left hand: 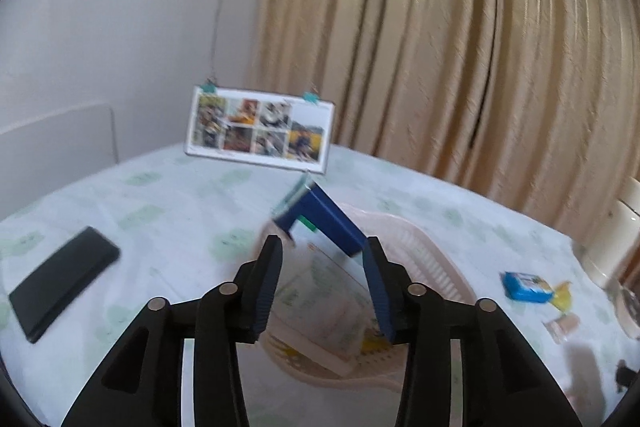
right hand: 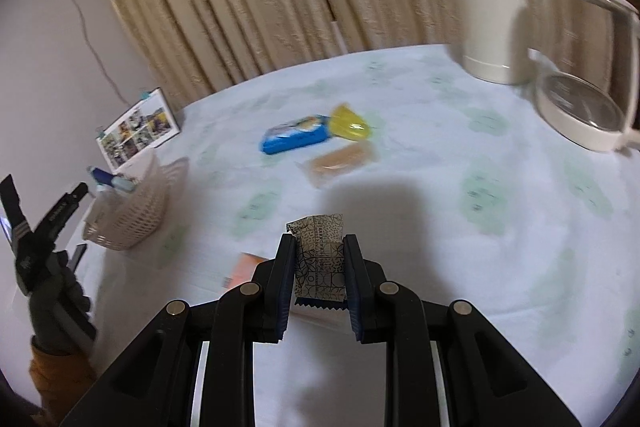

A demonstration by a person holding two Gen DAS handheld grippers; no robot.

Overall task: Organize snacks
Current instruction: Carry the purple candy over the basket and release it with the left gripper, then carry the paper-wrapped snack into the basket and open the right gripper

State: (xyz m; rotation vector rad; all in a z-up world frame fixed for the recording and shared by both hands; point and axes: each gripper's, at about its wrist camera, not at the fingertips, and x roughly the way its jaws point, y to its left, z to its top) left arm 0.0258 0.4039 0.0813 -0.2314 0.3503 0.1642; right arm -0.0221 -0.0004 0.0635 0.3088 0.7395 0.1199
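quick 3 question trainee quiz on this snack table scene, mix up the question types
1. True or false: the right claw is shut on a patterned snack packet.
2. Which snack lies closest to the blue packet on the table? A) yellow packet B) clear-wrapped brown bar C) a banana
3. Fill in: the left claw is open above the pink ____, which holds a blue box.

Key: 1 true; 2 A, it touches the blue packet's end; 3 basket.
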